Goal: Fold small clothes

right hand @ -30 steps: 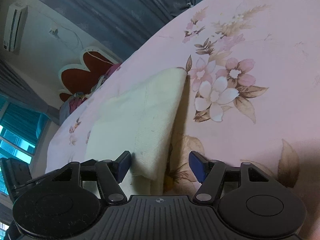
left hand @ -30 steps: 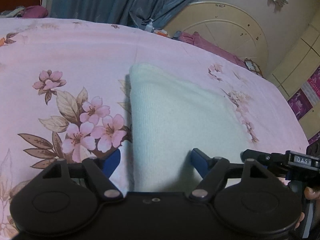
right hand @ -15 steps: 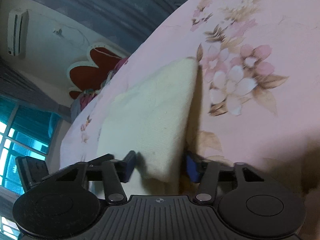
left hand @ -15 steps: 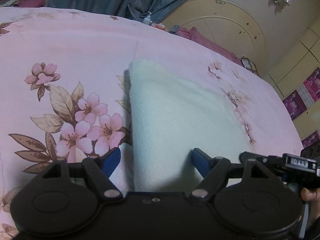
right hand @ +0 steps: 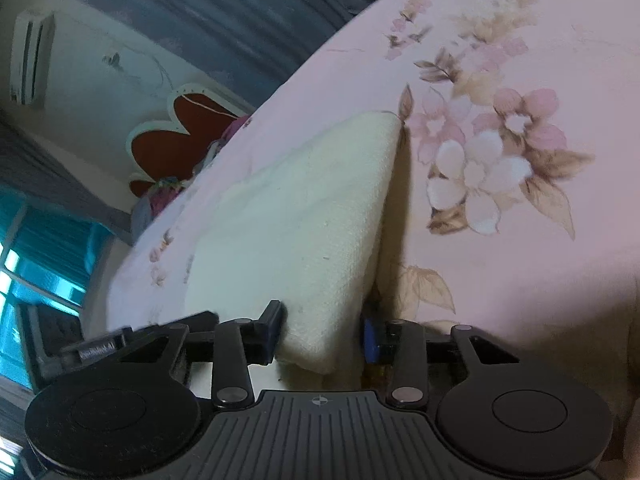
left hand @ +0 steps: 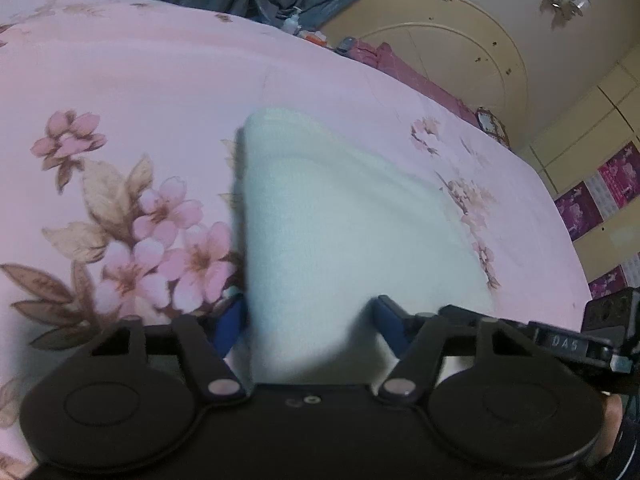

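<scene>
You are working over a bed (left hand: pixel 168 80) covered in a pink floral sheet, and the one task item, a small cream knitted garment (left hand: pixel 344 216), lies flat near the edge closest to you, already doubled over into a thick wedge shape.

Each of your tongs sits at one near corner of it. The left tongs (left hand: pixel 310 320) are about half open and closing, with the garment's near-left corner between the blue pads (left hand: pixel 230 322); the left pad looks to be at the cloth's edge, the right pad not yet pressing. The right tongs (right hand: pixel 322 334) are narrower and also closing, with the near-right corner, several layers thick, bulging between the pads and nearly pinched; whether they have bitten yet you cannot tell for sure.

The risks from here, as I judge them:
- The right tongs may catch only the top layers of that thick corner, so the lower ones stay behind and the fold comes apart when lifted.
- The lower pads run close to the sheet; closing too low could nip the sheet along with the garment.
- If one side grips before the other, a lift would skew the cloth and leave a crooked edge.
</scene>
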